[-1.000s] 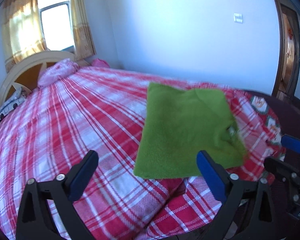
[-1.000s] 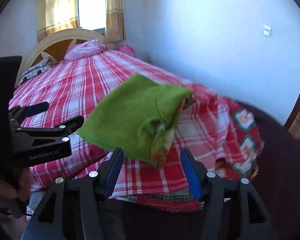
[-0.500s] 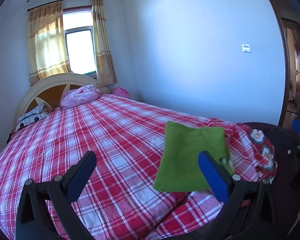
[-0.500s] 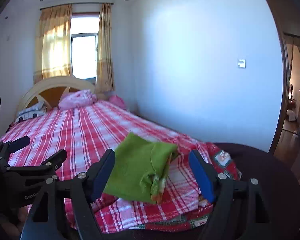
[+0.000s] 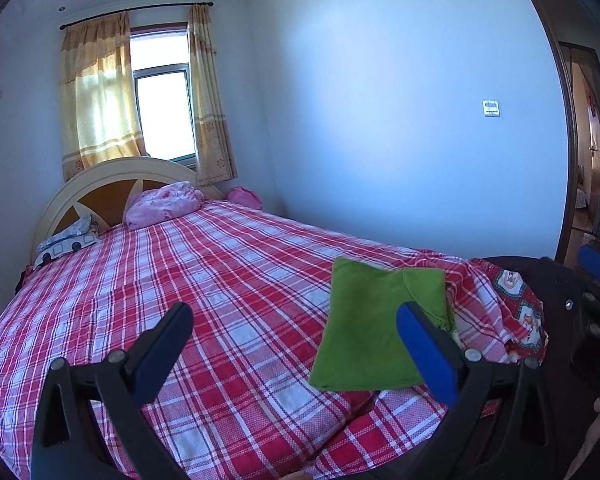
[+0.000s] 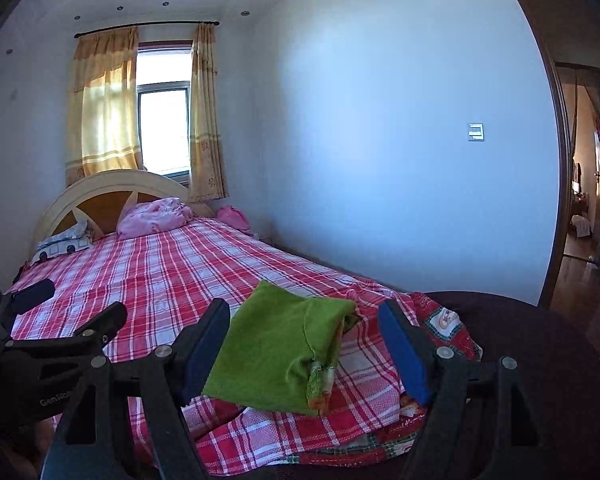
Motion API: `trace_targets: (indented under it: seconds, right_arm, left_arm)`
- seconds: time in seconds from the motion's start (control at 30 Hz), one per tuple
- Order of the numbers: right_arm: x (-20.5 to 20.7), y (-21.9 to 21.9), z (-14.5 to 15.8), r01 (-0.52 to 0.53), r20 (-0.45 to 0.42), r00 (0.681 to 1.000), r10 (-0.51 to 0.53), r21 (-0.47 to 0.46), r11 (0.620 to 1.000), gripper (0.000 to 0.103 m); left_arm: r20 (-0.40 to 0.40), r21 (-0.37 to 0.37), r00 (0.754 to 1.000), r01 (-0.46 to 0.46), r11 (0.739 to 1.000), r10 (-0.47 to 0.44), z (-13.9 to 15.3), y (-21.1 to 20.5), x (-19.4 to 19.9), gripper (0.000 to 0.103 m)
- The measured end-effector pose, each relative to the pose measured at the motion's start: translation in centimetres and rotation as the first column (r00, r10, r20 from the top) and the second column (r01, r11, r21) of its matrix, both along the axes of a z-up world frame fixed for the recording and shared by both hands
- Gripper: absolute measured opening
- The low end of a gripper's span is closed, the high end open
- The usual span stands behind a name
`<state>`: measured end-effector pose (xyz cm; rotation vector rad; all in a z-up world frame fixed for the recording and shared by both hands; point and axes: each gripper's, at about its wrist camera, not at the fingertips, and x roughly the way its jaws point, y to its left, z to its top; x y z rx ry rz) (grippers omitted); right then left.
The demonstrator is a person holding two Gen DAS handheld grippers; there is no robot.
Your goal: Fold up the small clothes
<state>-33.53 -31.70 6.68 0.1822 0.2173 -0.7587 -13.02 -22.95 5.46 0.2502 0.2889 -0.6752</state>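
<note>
A folded green garment [image 6: 278,344] lies flat near the foot corner of a red plaid bed [image 5: 204,280], at lower centre of the right wrist view and lower right of the left wrist view. Both tongs are clear of it. The left gripper [image 5: 296,344] has its blue pads spread wide with nothing between them; the right gripper [image 6: 304,344] is likewise spread and pinches nothing, the cloth only showing on the bed beyond its gap.

The fold of this piece looks finished and released. A striped orange-edged layer peeks out at the garment's near right corner, so the next move probably calls for either tidying that corner or fetching another item.

Count: one green garment, two grippers, one bed, one pink bundle [image 5: 162,202] and one patterned pillow [image 5: 66,238] at the headboard in the left middle of the frame, one curtained window [image 6: 164,132] at upper left, and one wall switch [image 6: 475,132] at right.
</note>
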Motion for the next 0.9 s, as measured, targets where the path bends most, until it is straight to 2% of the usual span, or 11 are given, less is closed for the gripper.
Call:
trace_targets:
  seconds: [0.63, 0.9]
  right_arm:
    - [0.08, 0.86, 0.12, 0.000, -0.008, 1.000, 0.000, -0.024, 1.000, 0.078]
    - [0.04, 0.85, 0.17, 0.000, -0.006, 1.000, 0.000, -0.027, 1.000, 0.079]
  left_arm:
    - [-0.021, 0.001, 0.999, 0.032, 0.999, -0.032, 0.11, 0.06, -0.27, 0.103]
    - [0.002, 0.000, 0.999, 0.040, 0.999, -0.040, 0.27, 0.08, -0.67, 0.103]
